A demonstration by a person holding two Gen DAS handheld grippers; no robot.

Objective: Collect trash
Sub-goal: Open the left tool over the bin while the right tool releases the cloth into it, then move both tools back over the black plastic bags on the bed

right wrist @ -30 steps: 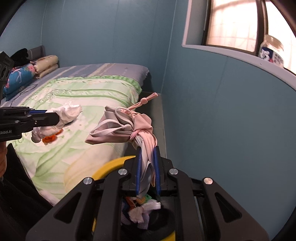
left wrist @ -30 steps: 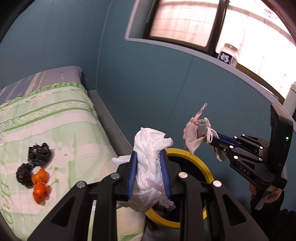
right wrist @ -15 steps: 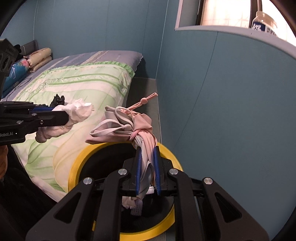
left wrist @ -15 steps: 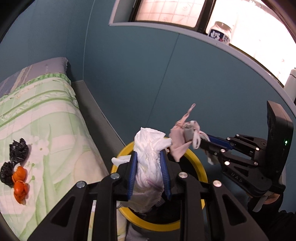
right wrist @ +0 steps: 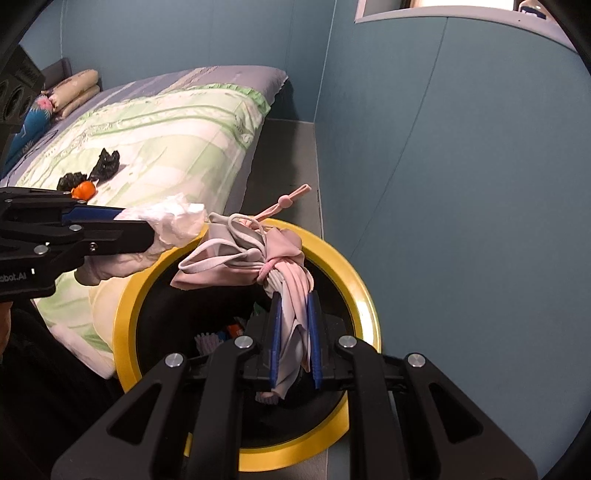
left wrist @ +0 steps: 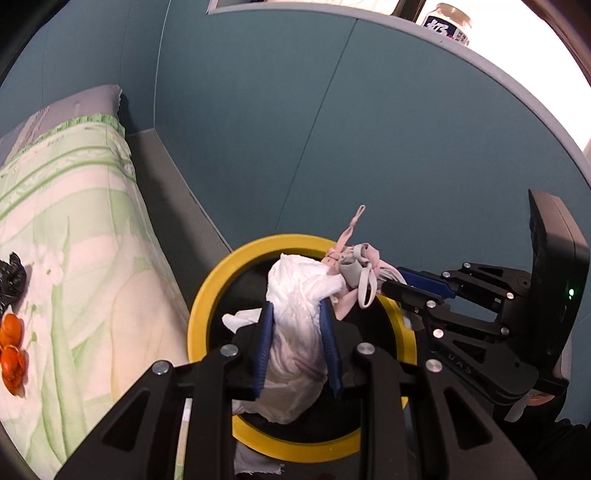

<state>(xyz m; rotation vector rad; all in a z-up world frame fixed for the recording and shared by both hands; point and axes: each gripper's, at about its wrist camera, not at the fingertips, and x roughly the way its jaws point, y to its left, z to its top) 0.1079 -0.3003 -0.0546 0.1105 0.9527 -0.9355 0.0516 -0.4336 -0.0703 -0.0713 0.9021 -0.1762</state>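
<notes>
Black hand-held gripper (left wrist: 297,332) frames, blue pads (right wrist: 275,332) (ribbed), silver screws (left wrist: 228,350)

Not much readable — the right gripper (left wrist: 391,286) had "UAS" embossed on its black body in the left wrist view. The left gripper (right wrist: 155,230) showed "bot.AI" at the frame edge, start cut off. The jar (left wrist: 448,24) label's white characters were illegible.

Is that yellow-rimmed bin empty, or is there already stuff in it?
Not empty. Inside the bin, the right wrist view shows bits of trash low down; how full, cannot tell.
</notes>
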